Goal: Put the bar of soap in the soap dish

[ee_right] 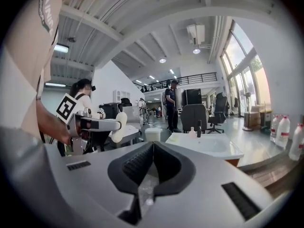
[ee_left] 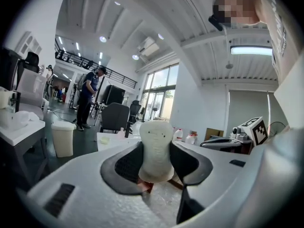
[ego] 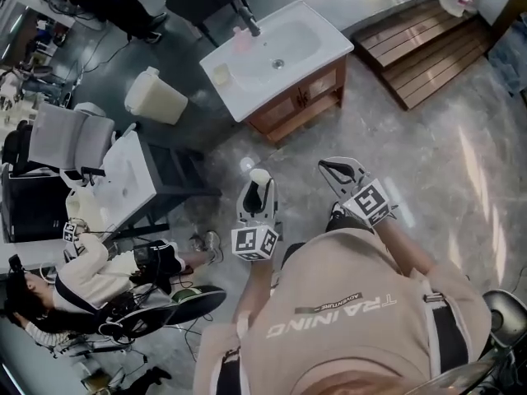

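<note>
Left claw [ee_left: 155,151] tight on the bar of soap [ee_left: 155,134] (white, upright), right claw [ee_right: 152,145] fully closed, empty.

White washbasin top [ego: 333,46] on a wooden cabinet [ego: 300,97], standing on the grey marbled floor [ego: 412,163]; its rim carries a pale yellow dish [ego: 221,73] (near corner), a pink bottle [ego: 241,39] and a black tap [ego: 247,19]

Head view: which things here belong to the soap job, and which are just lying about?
Job: bar of soap, clamped in the left gripper; washbasin; small pale item on its rim, probably the soap dish.
Lying about: pink bottle by the tap; white bin; wooden platform; the right gripper is shut and empty.
</note>
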`<action>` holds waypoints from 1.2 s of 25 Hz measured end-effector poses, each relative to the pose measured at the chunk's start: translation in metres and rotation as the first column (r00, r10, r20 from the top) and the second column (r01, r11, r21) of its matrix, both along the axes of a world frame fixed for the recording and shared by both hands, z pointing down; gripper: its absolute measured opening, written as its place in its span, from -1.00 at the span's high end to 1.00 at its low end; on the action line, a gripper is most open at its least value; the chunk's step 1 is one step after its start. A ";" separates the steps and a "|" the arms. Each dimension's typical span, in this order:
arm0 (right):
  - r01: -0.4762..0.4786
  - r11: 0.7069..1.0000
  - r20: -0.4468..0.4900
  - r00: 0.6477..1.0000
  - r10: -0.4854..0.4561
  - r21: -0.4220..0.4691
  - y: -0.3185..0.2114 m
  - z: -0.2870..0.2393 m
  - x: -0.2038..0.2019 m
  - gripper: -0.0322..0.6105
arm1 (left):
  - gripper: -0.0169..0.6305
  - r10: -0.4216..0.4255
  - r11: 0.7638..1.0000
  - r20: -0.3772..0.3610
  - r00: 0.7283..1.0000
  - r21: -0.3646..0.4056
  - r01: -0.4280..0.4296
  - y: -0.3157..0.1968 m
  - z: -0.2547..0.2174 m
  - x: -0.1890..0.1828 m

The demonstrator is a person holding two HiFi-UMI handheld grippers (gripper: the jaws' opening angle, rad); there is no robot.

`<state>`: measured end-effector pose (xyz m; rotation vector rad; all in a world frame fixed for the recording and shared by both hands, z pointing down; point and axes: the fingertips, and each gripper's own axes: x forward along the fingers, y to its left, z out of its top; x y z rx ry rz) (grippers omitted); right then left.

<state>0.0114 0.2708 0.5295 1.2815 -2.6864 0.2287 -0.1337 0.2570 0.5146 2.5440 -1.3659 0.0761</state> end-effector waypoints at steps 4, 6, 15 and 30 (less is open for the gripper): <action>0.044 0.999 -0.012 0.999 -0.044 0.008 -0.027 0.003 0.010 0.86 | 0.42 -0.029 0.999 -0.013 0.999 -0.018 0.029 -0.024 0.006 0.017; 0.041 0.999 0.034 0.999 -0.041 -0.021 -0.038 0.007 0.014 0.86 | 0.42 -0.035 0.999 -0.015 0.999 -0.019 0.035 -0.035 0.008 0.022; 0.026 0.996 0.036 0.999 -0.023 -0.091 -0.093 0.029 0.017 0.86 | 0.42 -0.019 0.999 -0.020 1.000 -0.038 0.019 -0.093 0.020 0.022; -0.107 0.994 -0.054 0.993 0.106 -0.013 -0.236 -0.007 -0.009 0.86 | 0.42 0.084 0.996 -0.082 0.993 -0.002 -0.085 -0.240 0.010 -0.022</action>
